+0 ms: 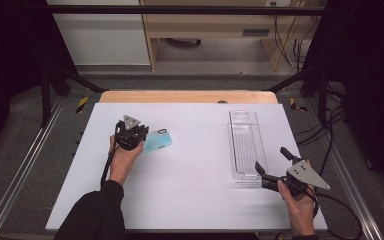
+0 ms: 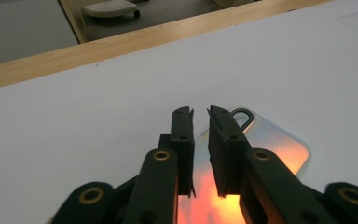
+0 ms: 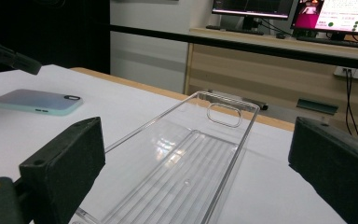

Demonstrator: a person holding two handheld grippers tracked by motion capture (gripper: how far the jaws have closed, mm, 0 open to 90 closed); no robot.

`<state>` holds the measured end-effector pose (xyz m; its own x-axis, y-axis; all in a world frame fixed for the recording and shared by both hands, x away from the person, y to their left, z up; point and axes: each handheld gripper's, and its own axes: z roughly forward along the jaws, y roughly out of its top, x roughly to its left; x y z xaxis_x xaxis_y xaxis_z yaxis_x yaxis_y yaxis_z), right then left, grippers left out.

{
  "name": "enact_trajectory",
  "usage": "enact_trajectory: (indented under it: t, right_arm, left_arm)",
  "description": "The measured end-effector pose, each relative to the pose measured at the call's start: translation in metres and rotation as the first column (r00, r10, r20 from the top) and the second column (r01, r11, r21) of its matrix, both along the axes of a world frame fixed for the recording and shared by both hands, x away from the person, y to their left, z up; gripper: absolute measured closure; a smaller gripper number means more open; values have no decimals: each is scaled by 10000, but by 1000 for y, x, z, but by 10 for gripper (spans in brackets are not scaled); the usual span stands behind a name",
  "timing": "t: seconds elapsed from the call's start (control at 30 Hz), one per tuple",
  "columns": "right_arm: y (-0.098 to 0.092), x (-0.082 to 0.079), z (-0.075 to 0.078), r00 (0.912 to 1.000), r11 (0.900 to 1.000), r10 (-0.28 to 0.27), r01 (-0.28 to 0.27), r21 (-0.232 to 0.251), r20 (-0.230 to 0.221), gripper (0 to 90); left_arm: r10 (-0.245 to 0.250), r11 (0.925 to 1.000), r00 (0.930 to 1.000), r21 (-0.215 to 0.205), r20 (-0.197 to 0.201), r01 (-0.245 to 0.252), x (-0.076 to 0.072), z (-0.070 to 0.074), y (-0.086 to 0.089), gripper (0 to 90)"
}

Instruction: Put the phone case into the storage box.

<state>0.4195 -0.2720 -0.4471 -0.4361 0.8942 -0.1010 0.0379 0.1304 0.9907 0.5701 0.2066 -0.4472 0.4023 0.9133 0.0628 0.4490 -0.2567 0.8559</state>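
A pale blue phone (image 1: 157, 140) lies flat on the white table top (image 1: 190, 170), left of the middle, with its camera ring at the right end. My left gripper (image 1: 136, 141) points down over the phone's left end. In the left gripper view its jaws (image 2: 200, 112) stand almost together with a thin slit between them, above the phone (image 2: 279, 144), and nothing is clamped in the slit. My right gripper (image 1: 271, 159) is open at the near end of a clear plastic tray (image 1: 246, 145). The tray (image 3: 191, 177) is empty, and the phone (image 3: 35, 101) lies far to the left.
A wooden table edge (image 1: 187, 96) runs along the back of the white top. Beyond it are a wooden desk and cables. Black frame bars stand at both back corners. Metal rails run along the left and right sides.
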Motion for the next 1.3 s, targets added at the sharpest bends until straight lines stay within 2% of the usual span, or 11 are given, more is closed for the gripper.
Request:
enact_trajectory:
  t: [0.07,0.17,0.23,0.37,0.73,0.9,1.13,1.3]
  right_arm:
    - [0,0,0,10000,10000,-4,5,-52,3,40]
    - [1,0,0,10000,10000,-1,1,-84,-17,40]
    - [1,0,0,10000,10000,-1,0,-99,-32,40]
    - [1,0,0,10000,9999,10,-10,-108,-22,40]
    - [1,0,-1,10000,9997,-32,30,-223,-66,39]
    - [1,0,-1,10000,9997,-39,37,-239,-80,39]
    - [0,0,-1,9999,9995,-59,56,-303,-86,39]
    - [0,0,-2,9999,9995,-40,36,-322,-127,39]
  left_arm:
    - [-22,10000,9999,-42,-103,22,3,-3,1,844]
    - [-84,9999,9998,109,-200,86,8,-9,1,899]
    - [-134,9995,9994,287,-312,143,12,-13,2,900]
    - [-50,9994,9985,353,-546,69,19,-19,3,900]
    - [55,9989,9932,464,-1159,-2,42,-24,-4,900]
    - [114,9972,9918,749,-1275,-18,46,-28,-7,900]
    - [170,9970,9893,775,-1447,-58,51,-33,-3,900]
    - [-11,9971,9879,754,-1551,130,49,-33,-4,900]
